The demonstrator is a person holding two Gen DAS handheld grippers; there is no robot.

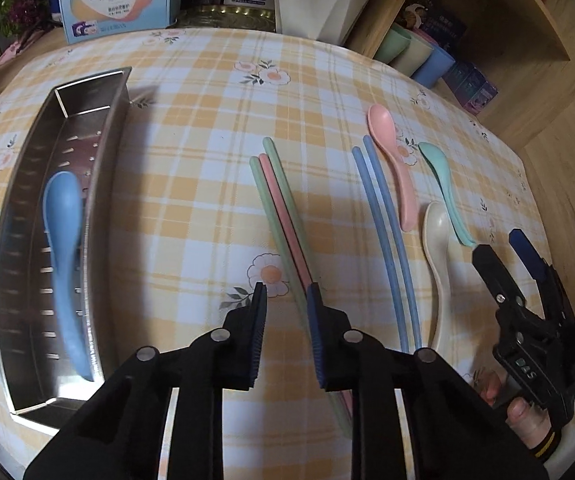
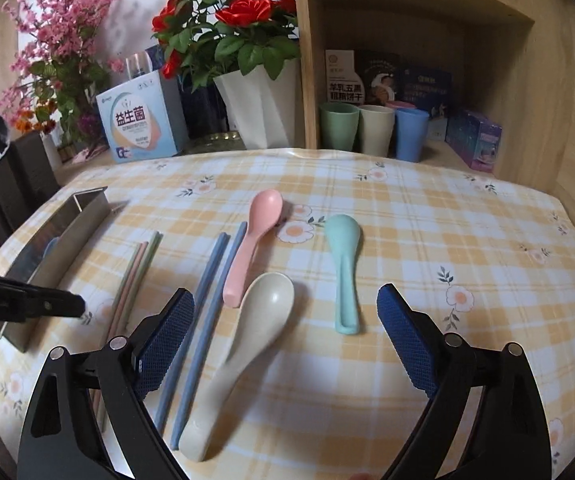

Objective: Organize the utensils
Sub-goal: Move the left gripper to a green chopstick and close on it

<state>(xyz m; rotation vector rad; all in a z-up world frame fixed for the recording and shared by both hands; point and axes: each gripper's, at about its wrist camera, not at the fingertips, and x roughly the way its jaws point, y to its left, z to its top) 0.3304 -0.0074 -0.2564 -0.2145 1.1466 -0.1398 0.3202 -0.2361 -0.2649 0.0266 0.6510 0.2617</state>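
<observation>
**Blue spoon in the tray, the rest laid out on the cloth**

While your left gripper (image 1: 285,294) hangs over the checked tablecloth (image 1: 207,140) with its jaws drawn narrow and bare cloth in the gap, nothing is clamped; its right-hand pad sits over the pink chopstick (image 1: 283,216), though whether it touches is hard to tell from this angle. That stick lies among the green chopsticks (image 1: 287,184), all matte pastel and packed side by side. Left of them, the steel tray (image 1: 27,240), perforated along its floor, holds one blue spoon (image 1: 63,248) lying lengthwise.

Your right gripper (image 2: 285,304) stands wide, empty, above the cream spoon (image 2: 243,348), whose bowl faces up. Just left run the two blue chopsticks (image 2: 203,300), near parallel. The pink spoon (image 2: 247,240) lies beyond the cream one, and the mint spoon (image 2: 343,264) rests apart to the right, its handle end looped.
</observation>
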